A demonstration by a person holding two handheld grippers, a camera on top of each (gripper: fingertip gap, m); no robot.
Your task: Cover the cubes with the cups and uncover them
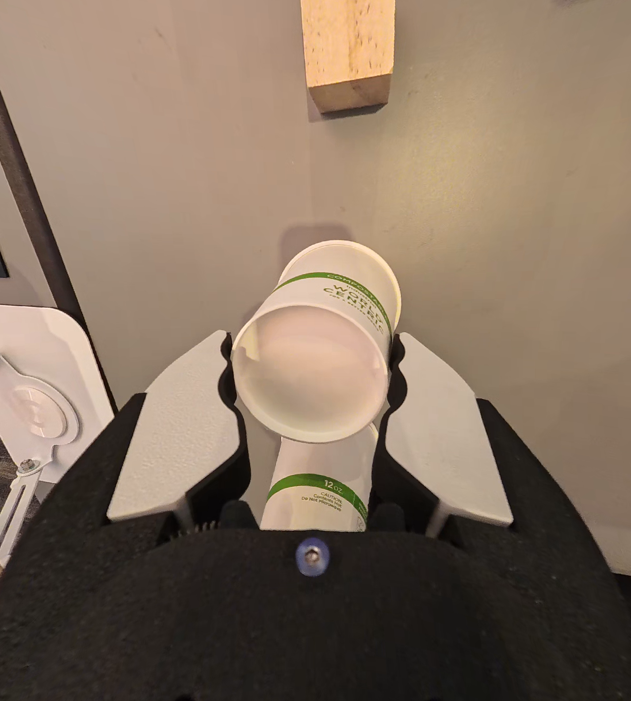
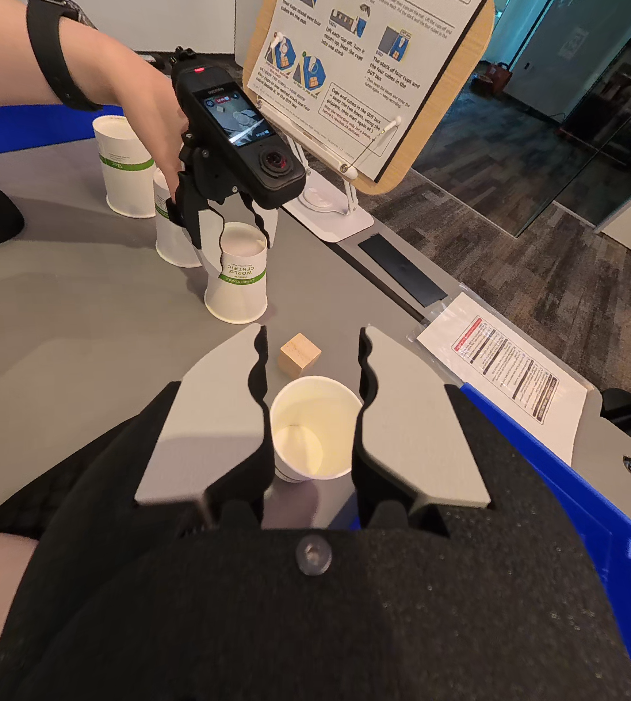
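Observation:
My left gripper [image 1: 312, 337] points down over an upside-down white paper cup with a green band [image 1: 310, 371]. Its fingers press on both sides of the cup near the base, and the cup stands on the grey table. The right wrist view shows this gripper [image 2: 243, 242] on the same cup [image 2: 238, 280]. A bare wooden cube [image 1: 348, 53] lies just beyond it. My right gripper [image 2: 312, 333] is partly open and empty. It hovers above an upright cup [image 2: 314, 428], with the cube [image 2: 298, 354] just past it. Two more upside-down cups [image 2: 126, 167] [image 2: 171, 227] stand behind.
An instruction board on a white stand [image 2: 363, 87] is at the table's far edge. A laminated sheet [image 2: 503, 375] lies at the right. A blue bin [image 2: 556, 474] is at the near right and another blue bin [image 2: 22, 125] at the back left. A person's arm holds the left gripper.

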